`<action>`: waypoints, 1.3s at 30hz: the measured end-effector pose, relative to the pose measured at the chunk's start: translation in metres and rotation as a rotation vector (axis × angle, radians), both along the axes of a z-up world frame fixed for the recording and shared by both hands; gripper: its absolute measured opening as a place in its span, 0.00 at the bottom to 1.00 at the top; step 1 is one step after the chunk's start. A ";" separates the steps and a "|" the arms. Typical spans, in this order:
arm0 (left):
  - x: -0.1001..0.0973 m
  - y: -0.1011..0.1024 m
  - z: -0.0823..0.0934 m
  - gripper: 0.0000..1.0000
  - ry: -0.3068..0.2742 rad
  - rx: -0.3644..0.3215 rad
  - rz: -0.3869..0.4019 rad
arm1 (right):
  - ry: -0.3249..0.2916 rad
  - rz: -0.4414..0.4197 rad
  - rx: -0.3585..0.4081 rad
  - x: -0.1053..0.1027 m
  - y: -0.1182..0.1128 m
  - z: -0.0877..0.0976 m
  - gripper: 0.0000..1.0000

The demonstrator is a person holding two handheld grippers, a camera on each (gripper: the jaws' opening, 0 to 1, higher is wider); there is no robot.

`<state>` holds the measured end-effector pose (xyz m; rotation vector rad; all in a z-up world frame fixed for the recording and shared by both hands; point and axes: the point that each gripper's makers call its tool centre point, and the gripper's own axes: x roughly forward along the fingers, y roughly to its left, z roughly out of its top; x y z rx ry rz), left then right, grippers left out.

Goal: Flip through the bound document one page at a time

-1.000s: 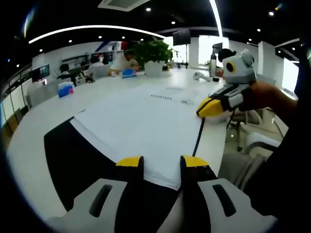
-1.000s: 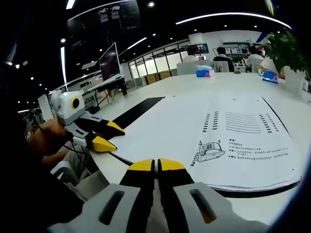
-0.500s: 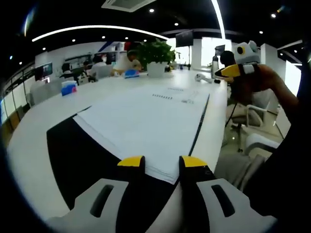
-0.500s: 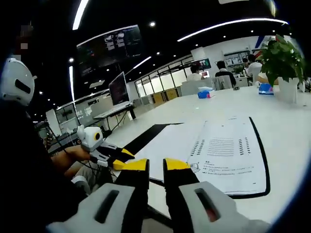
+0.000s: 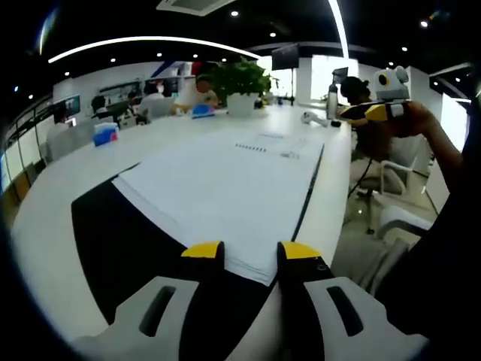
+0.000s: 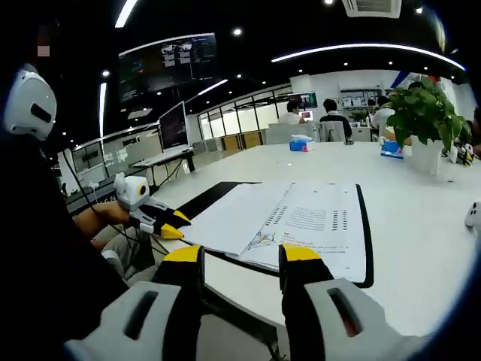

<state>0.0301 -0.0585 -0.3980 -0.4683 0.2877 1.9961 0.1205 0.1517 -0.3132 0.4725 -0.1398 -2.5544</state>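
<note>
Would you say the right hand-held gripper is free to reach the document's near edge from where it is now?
Probably yes: the right hand-held gripper is open, raised just short of the document, with nothing between them.

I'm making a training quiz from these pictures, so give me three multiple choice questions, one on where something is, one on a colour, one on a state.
1. Where is the bound document?
A. lying open on the white table
B. on a chair
C. held in the air

2. What colour are the left gripper tips?
A. red
B. yellow
C. blue

3. How do the right gripper jaws stand?
A. shut on a page
B. shut on nothing
C. open, holding nothing

Answers: 1 A, its pages lie flat on the tabletop. 2 B, both tips are yellow. 3 C, a clear gap separates the jaws.
</note>
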 end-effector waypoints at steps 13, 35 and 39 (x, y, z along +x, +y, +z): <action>0.022 0.002 -0.005 0.53 -0.031 -0.059 -0.042 | -0.102 -0.037 0.049 0.004 0.020 -0.021 0.63; 0.037 -0.068 0.055 0.39 -0.034 -0.142 0.031 | -0.151 0.016 0.088 -0.005 0.018 -0.021 0.63; 0.037 -0.068 0.062 0.40 -0.088 -0.031 0.083 | -0.150 0.020 0.092 -0.005 0.019 -0.021 0.63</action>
